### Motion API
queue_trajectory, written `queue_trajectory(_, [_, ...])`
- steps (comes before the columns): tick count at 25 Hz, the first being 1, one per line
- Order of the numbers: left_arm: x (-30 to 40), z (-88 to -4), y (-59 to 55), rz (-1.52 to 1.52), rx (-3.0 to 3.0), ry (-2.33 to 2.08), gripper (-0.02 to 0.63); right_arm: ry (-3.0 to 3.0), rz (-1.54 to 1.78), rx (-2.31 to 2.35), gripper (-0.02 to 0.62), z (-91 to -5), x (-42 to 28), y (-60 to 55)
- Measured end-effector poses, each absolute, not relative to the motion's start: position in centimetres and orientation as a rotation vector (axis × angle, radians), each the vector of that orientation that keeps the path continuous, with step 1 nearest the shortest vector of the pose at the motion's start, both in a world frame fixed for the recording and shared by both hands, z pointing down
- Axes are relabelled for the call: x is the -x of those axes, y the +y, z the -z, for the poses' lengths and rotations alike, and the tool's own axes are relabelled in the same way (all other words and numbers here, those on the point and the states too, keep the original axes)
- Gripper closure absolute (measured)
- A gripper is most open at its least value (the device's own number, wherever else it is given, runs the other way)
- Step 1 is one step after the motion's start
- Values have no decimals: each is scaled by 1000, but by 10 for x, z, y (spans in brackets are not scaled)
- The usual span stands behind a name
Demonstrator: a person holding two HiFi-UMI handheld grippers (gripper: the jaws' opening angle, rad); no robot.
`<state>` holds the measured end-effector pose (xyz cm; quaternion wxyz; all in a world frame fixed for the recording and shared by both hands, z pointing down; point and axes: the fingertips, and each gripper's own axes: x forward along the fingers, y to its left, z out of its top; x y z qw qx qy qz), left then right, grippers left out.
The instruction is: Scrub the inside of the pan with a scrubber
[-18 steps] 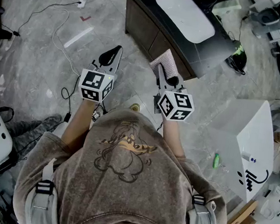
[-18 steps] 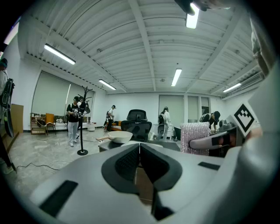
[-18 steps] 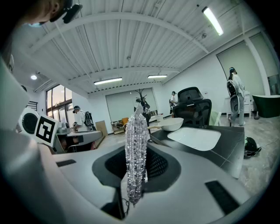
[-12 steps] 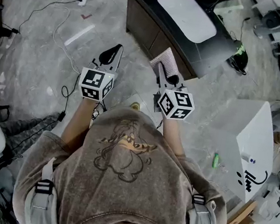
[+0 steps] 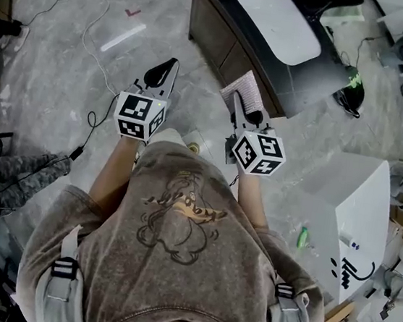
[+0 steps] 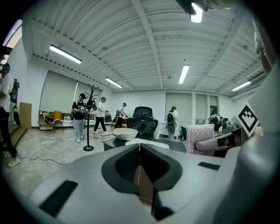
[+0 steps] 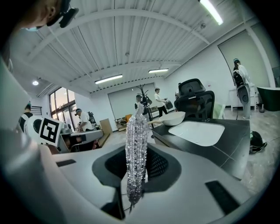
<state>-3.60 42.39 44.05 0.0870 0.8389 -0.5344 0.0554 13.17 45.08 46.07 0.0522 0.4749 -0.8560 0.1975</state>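
Observation:
My left gripper point(image 5: 169, 65) is held out in front of the person, jaws shut with nothing between them point(image 6: 139, 148). To its right, my right gripper point(image 5: 235, 99) is shut on a silvery mesh scrubber point(image 5: 241, 88), which stands upright between the jaws point(image 7: 136, 148). The pale pan point(image 6: 125, 133) rests on the far end of a dark table point(image 5: 227, 43) ahead, with its handle pointing left. It also shows in the right gripper view point(image 7: 173, 118). Both grippers are short of the table, above the floor.
A white oval board point(image 5: 280, 24) lies on the dark table. A white cabinet point(image 5: 360, 205) stands to the right. Cables point(image 5: 95, 20) trail over the grey floor at the left. Behind the table are an office chair point(image 6: 144, 119), a coat stand point(image 6: 89, 120) and several people.
The table and floor have slid down in the head view and both grippers have edged forward. Their grips are unchanged.

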Motion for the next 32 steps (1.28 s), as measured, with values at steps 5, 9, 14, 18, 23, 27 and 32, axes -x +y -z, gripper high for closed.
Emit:
queue_trajectory(5, [31, -440, 419, -155, -2478, -1615, 588, -2613, -611, -1422, 515, -463, -139, 443])
queue_trajectory(9, [26, -444, 406, -163, -2479, -1617, 588, -2600, -618, -1424, 515, -471, -146, 431])
queue_trajectory(14, [28, -451, 379, -166, -2477, -1616, 588, -2596, -623, -1419, 515, -480, -146, 405])
queue_trajectory(18, [30, -457, 344, -175, -2472, -1600, 588, -2593, -616, -1428, 515, -479, -143, 371])
queue_trajectory(23, [28, -454, 289, -186, -2498, -1565, 588, -2588, -624, -1447, 515, -475, -140, 318])
queue_trajectory(27, [30, -449, 243, -187, -2513, -1542, 588, -2573, -631, -1444, 515, -474, -135, 278])
queue_trajectory(32, [42, -439, 193, -176, -2537, -1514, 588, -2566, -621, -1452, 515, -466, -119, 232])
